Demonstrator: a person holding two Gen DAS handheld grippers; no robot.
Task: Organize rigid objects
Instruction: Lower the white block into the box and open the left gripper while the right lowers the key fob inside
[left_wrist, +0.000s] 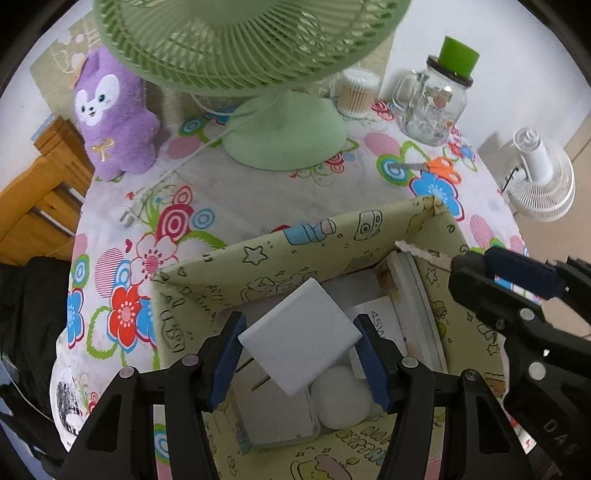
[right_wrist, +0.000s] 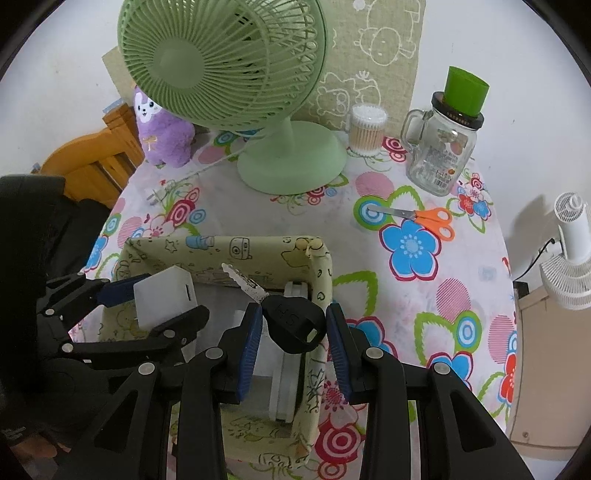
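Observation:
A white square block (left_wrist: 299, 336) is clamped between the blue pads of my left gripper (left_wrist: 300, 325), which is shut on it just above the open cartoon-print box (left_wrist: 295, 251). In the right wrist view the same block (right_wrist: 162, 295) shows a slot on its side and sits in the left gripper (right_wrist: 159, 302) over the box's left part. My right gripper (right_wrist: 293, 312) is shut on the black head of a key (right_wrist: 291, 321), whose metal blade points up-left over the box (right_wrist: 221, 251) near its right wall. The left wrist view shows the right gripper (left_wrist: 491, 266) and the key blade (left_wrist: 421, 254).
Inside the box lie a white round object (left_wrist: 341, 397), a flat white case (left_wrist: 280, 417) and a white disc (left_wrist: 417, 295) against the right wall. Behind stand a green fan (right_wrist: 291, 162), a purple plush (right_wrist: 162, 136), a swab tub (right_wrist: 367, 129) and a glass jar (right_wrist: 443, 155). Orange scissors (right_wrist: 417, 216) lie to the right.

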